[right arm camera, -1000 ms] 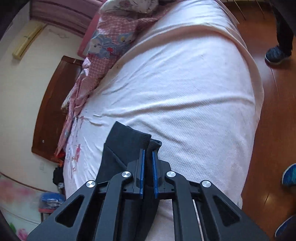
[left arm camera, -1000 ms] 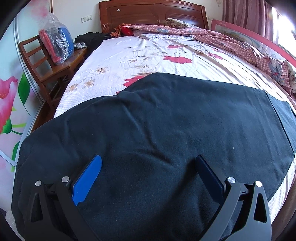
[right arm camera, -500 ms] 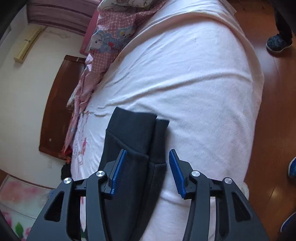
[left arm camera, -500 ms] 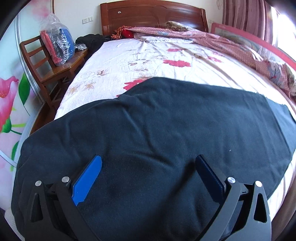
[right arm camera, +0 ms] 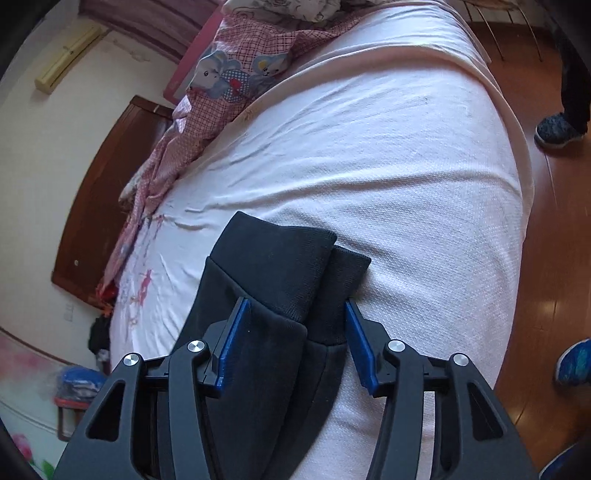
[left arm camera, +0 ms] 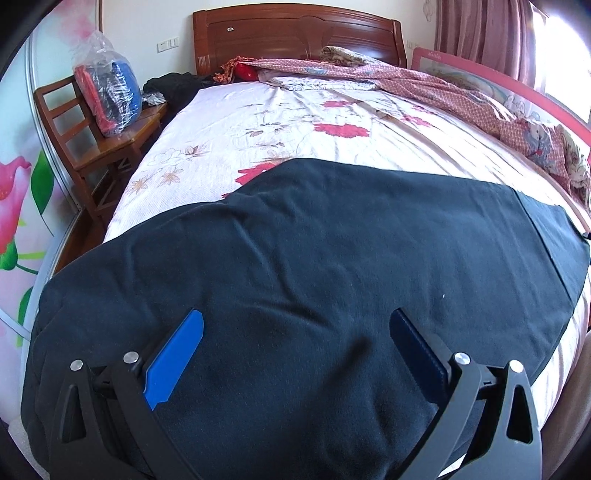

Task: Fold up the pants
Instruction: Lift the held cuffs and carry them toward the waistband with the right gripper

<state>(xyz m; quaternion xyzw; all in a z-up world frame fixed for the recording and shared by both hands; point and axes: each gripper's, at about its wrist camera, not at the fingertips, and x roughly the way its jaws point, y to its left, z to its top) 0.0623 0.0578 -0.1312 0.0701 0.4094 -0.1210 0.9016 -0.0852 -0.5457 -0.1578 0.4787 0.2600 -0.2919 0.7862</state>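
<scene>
1. Left wrist view: low, close over the dark pants [left arm camera: 332, 258], facing up the bed [left arm camera: 295, 122] toward the headboard [left arm camera: 295, 33].
2. Right wrist view: rolled, close over the pants' cuffs [right arm camera: 288, 266], facing the bed's foot edge and floor [right arm camera: 546, 221].
3. Shared: pants, bed sheet, headboard.

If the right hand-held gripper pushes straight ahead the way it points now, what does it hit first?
The right hand-held gripper is open astride the ribbed cuffs of the dark pants, so it would likely meet those first. Beyond them lies only the white bedsheet; its height above the fabric is unclear.
</scene>
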